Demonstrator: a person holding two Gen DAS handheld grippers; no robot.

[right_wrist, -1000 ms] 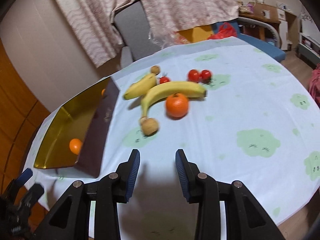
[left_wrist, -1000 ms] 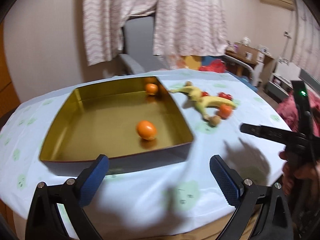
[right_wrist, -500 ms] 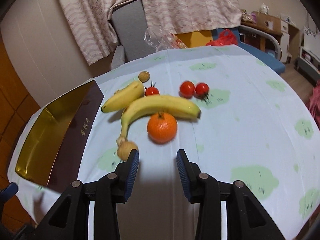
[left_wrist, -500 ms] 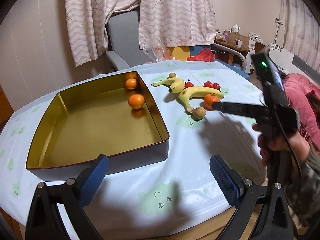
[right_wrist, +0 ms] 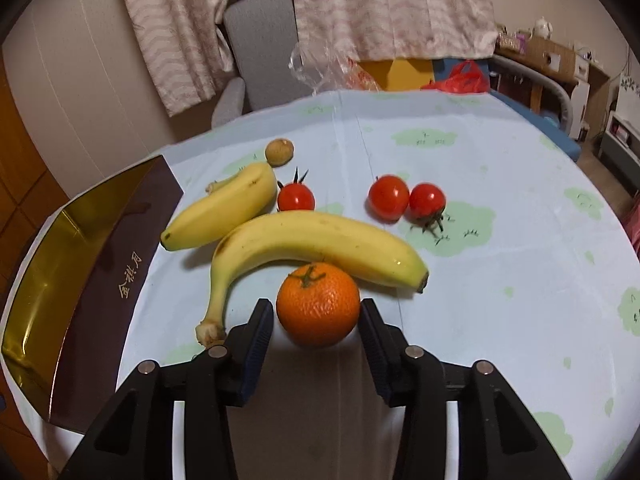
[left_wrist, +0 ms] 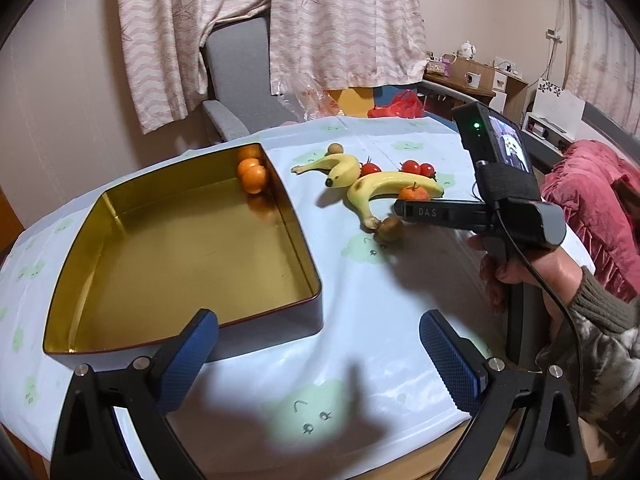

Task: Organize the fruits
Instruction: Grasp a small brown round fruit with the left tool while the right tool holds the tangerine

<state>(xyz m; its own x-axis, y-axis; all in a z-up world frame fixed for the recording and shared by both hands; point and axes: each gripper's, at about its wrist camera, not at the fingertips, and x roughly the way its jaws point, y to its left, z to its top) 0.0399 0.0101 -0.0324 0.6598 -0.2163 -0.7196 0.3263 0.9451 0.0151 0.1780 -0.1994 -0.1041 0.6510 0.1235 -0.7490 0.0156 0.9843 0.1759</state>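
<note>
The right gripper angles down toward the bench, its jaws released and straddling the orange; a sliver of gap shows on each side, so the pads are not pressing it. Just beyond the jaws the large banana curves against the orange's far side, with the small banana and three cherry tomatoes farther out. In the left wrist view, the person's right hand grips the handle from below, sleeve trailing toward the bench edge. The left gripper hangs tilted downward with jaws released and wide apart, nothing between them; the gold tin sits just ahead of its left jaw, with two small oranges in the far corner.
</note>
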